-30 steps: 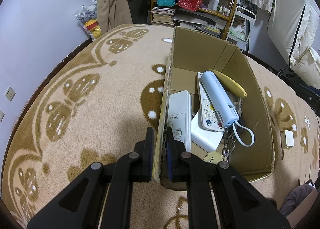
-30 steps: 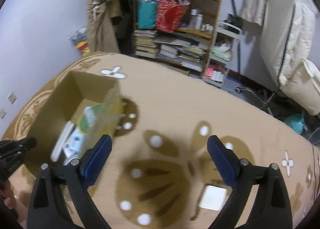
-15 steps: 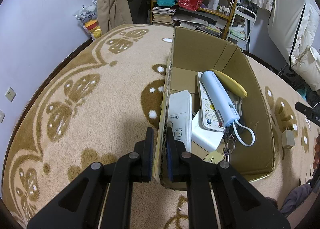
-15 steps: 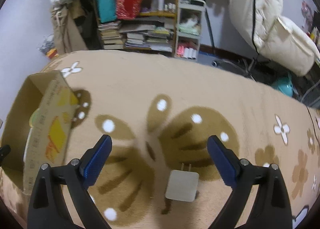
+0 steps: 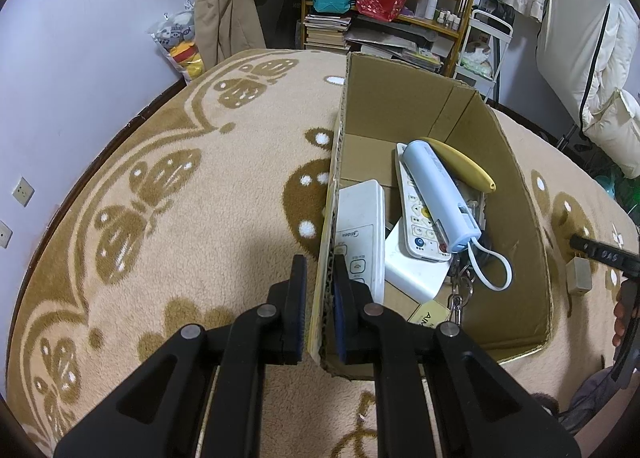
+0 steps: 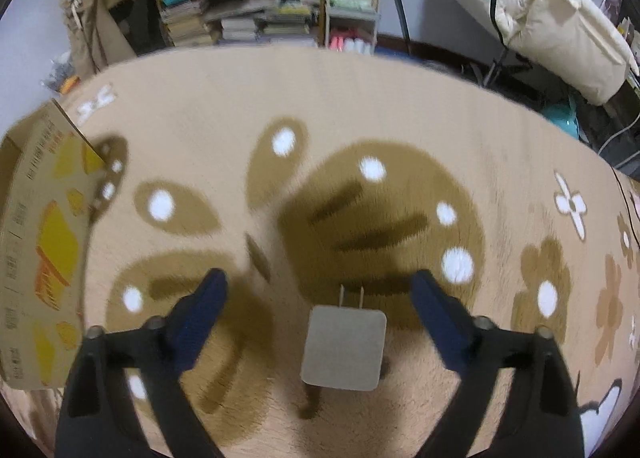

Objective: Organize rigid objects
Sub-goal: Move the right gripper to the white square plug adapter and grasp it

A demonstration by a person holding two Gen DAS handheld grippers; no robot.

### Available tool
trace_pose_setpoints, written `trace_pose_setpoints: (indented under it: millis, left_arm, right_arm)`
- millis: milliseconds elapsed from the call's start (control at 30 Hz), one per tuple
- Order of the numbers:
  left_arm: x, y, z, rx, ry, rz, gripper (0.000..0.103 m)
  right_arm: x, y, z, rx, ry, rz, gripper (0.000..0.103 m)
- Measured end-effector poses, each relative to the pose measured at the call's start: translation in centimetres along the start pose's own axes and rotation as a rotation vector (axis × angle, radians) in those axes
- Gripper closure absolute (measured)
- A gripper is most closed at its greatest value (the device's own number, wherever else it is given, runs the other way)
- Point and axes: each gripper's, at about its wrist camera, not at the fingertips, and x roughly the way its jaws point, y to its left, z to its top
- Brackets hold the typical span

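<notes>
Currently my left tool (image 5: 319, 290) is clamped on the near left wall of the cardboard box (image 5: 516, 193), one pad outside the wall and one inside. The box stands on the patterned carpet (image 5: 160, 217).

Box contents, as seen from the left wrist view:
1. A white Midea remote (image 5: 360, 225) lies against the gripped wall, just beside the inner pad.
2. A second white remote (image 5: 416, 213) with coloured buttons lies toward the middle.
3. A light blue cylindrical device (image 5: 438, 193) with a white loop cord rests on top of that remote.
4. A yellow banana-shaped object (image 5: 460, 163) lies behind the blue device.
5. A white flat block (image 5: 412, 274) sits under the remotes, with a key ring (image 5: 454, 298) just beside it.

My right tool (image 6: 318, 298) is spread wide, its blue pads well apart, hovering over the carpet. A white wall charger (image 6: 344, 350) lies flat on the carpet between the pads, touching neither, prongs pointing away from the camera. The box is off to the left of the charger.
</notes>
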Motion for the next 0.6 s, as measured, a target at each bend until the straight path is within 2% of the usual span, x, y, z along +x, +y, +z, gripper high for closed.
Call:
trace_pose_setpoints:
  millis: [67,233,267,300,333,600]
  left_arm:
    - [0.0,0.0,0.0,0.001,0.0,0.001,0.09]
    - [-0.1,0.3,0.0,0.0,-0.001,0.002,0.089]
    - [-0.1,0.2,0.0,-0.001,-0.002,0.003,0.089]
    - [0.0,0.3,0.0,0.001,-0.002,0.004,0.089]
    - [-0.1,0.3,0.0,0.006,-0.002,0.005,0.09]
    - [0.0,0.1,0.0,0.011,0.001,0.005,0.091]
  right_arm:
    - [0.8,-0.3,-0.3,0.016,0.041,-0.011,0.017]
    - [2.0,-0.6,-1.1,0.022,0.138,-0.019,0.032]
    - [2.2,-0.6,-1.3,0.018,0.151,-0.032,0.038]
    - [2.2,-0.5,-1.4,0.008,0.152,-0.054,0.048]
    - [2.3,-0.5,-1.4,-0.002,0.151,-0.068,0.053]
    - [2.0,0.6,-1.6,-0.042,0.14,-0.066,0.054]
